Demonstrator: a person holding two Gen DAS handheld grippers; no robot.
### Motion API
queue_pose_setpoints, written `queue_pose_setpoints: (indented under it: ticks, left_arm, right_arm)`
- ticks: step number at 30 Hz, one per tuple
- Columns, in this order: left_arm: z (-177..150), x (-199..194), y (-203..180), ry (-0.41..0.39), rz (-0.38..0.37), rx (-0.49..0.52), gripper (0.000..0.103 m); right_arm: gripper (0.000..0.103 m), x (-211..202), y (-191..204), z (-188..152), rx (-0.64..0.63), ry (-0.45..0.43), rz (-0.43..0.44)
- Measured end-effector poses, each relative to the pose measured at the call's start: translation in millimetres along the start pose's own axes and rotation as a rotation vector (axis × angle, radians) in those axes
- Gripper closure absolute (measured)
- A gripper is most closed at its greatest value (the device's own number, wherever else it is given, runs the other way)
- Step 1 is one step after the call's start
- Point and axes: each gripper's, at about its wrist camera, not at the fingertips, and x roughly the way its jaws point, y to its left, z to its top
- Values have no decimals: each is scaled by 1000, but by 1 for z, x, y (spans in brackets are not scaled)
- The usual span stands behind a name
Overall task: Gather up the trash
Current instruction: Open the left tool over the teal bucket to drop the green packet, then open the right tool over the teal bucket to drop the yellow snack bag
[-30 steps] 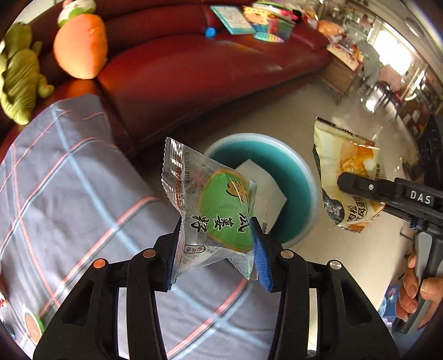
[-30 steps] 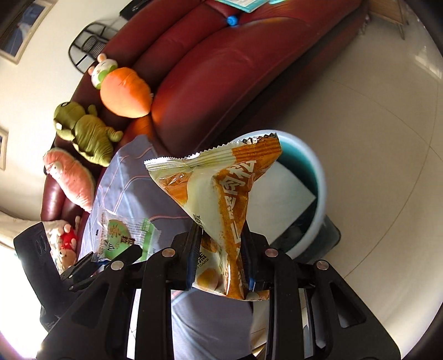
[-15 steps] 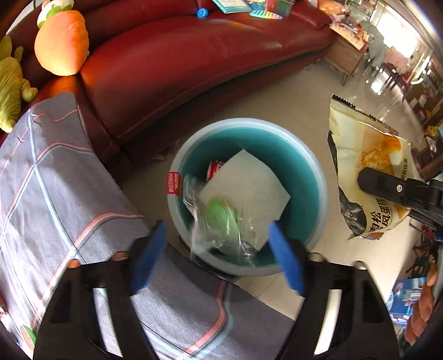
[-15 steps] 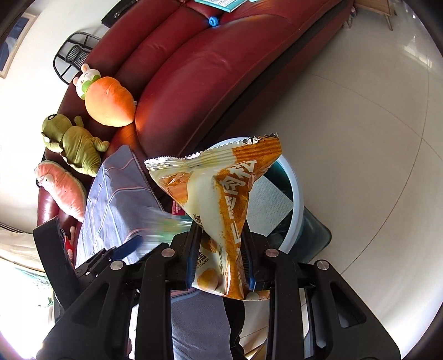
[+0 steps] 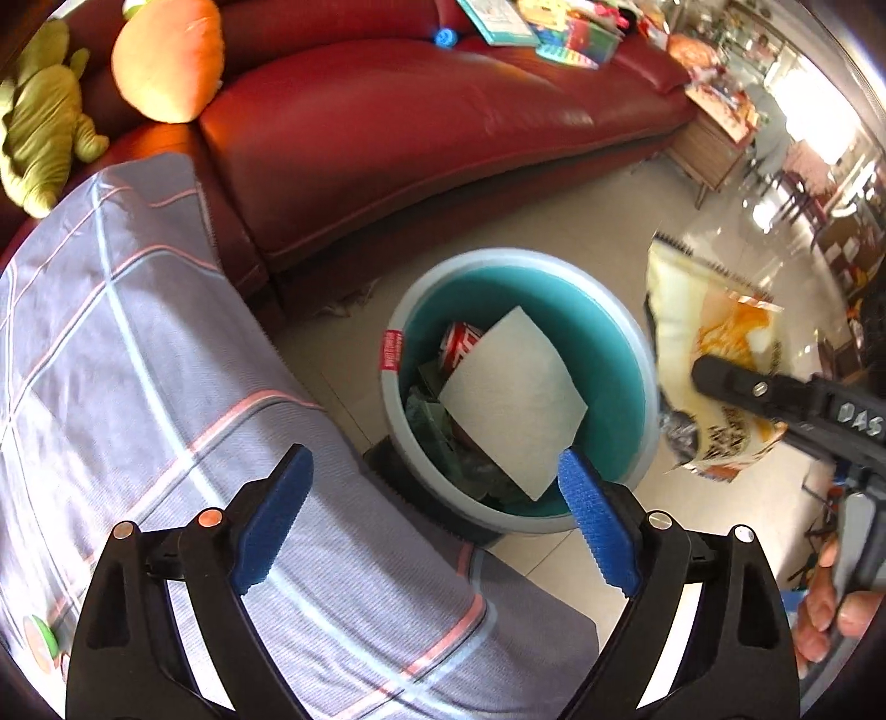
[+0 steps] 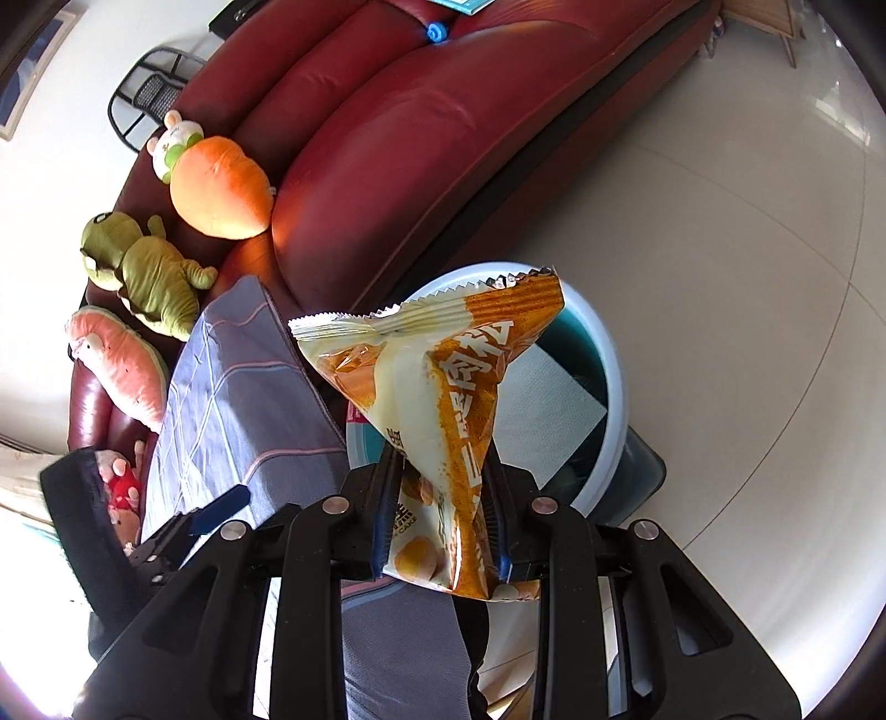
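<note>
A round teal trash bin (image 5: pixel 620 332) stands on the floor by the sofa; it holds a white sheet of paper (image 5: pixel 512 401), a red can (image 5: pixel 462 343) and dark wrappers. My left gripper (image 5: pixel 437 509) is open and empty, just above the bin's near rim. My right gripper (image 6: pixel 440 531) is shut on an orange and cream cake packet (image 6: pixel 443 387), held above the bin (image 6: pixel 614 382). The packet (image 5: pixel 714 354) hangs right of the bin in the left wrist view.
A red leather sofa (image 5: pixel 443 138) runs behind the bin, with plush toys (image 6: pixel 219 188) at its left end and books (image 5: pixel 498 22) further along. A grey plaid cloth (image 5: pixel 138 360) covers a surface left of the bin. Tiled floor (image 6: pixel 747 249) lies to the right.
My left gripper opened and the green wrapper dropped into the bin. My right gripper kept its hold on the cake packet and stayed over the bin.
</note>
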Motion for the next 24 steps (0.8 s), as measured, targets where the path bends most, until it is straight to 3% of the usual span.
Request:
queue_pose_setpoints:
  ticks: [3,10,19,24]
  left_arm:
    - [-3,-11,12,-25,-12,-39,11]
    - [-9,-24,28,-42,-11,-72,10]
    - [-19,-24,35,-27,-32,-82,10]
    - [-25,-28,42,-26,-37,-94,10]
  right_arm:
    - [75,11,9,1,-25,16,-12]
    - [41,31,27,1,-55,37,-17]
    - [28,19,19,-3,-28,13,-75]
    - [27,17,16,-6,-17,17,-89]
